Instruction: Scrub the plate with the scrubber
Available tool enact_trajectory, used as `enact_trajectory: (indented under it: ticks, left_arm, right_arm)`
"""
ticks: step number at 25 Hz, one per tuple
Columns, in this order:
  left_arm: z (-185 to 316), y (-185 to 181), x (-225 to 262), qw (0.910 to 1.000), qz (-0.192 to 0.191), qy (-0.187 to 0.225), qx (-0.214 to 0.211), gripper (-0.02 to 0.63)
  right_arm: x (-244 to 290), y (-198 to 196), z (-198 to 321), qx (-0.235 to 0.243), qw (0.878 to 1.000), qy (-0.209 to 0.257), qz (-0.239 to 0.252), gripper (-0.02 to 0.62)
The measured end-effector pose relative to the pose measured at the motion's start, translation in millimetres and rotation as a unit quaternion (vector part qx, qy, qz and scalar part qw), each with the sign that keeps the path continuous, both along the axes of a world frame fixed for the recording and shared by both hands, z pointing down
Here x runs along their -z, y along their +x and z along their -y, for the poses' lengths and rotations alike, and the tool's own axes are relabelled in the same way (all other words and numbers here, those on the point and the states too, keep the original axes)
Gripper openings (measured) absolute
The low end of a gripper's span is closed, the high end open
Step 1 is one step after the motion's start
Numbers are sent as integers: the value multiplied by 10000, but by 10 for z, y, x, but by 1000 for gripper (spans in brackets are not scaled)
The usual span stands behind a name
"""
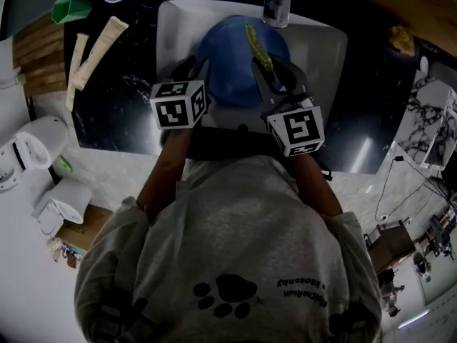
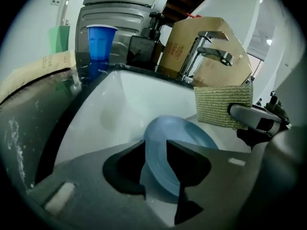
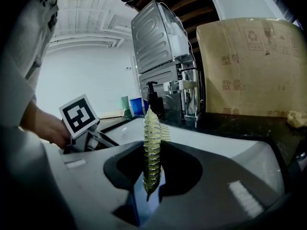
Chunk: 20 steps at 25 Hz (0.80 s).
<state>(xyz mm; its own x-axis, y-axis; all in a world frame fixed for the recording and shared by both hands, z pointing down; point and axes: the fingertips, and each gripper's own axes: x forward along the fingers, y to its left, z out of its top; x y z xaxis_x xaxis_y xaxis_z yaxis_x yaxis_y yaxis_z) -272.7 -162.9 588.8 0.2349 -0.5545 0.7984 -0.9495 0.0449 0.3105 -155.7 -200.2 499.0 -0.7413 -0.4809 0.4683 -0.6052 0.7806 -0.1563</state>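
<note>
A blue plate [image 1: 228, 63] stands tilted in the white sink [image 1: 321, 48]. In the left gripper view its rim [image 2: 180, 133] runs up through the gap of my left gripper [image 2: 156, 147], whose jaws stand apart on either side without pressing it. My right gripper [image 3: 153, 176] is shut on a thin yellow-green scrubber [image 3: 152, 147], held edge-up. That scrubber [image 1: 258, 48] hangs over the plate's right side, and it shows as a woven pad [image 2: 223, 104] in the left gripper view, just above and apart from the plate. The left gripper's marker cube [image 3: 79, 113] sits to the left.
A chrome faucet [image 2: 211, 51] rises behind the sink, with a cardboard box [image 2: 182, 47] behind it. On the dark counter to the left are a blue cup [image 2: 100, 42], a green container [image 1: 71, 9] and two cream tubes [image 1: 96, 48]. A soap pump bottle [image 3: 154, 99] stands at the back.
</note>
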Motion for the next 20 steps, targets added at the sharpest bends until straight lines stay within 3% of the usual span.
enact_trajectory:
  ticks: [4, 11, 20]
  left_arm:
    - [-55, -2, -139, 9991, -36, -413, 32, 187]
    - [-162, 35, -411, 9945, -262, -999, 198, 187]
    - [-182, 113, -565, 9908, -336, -1291, 236, 184]
  right_arm:
    - [31, -24, 28, 25, 10000, 20, 67, 75]
    - [48, 13, 73, -96, 9998, -32, 168, 75]
    - [63, 122, 114, -304, 9992, -35, 246, 75]
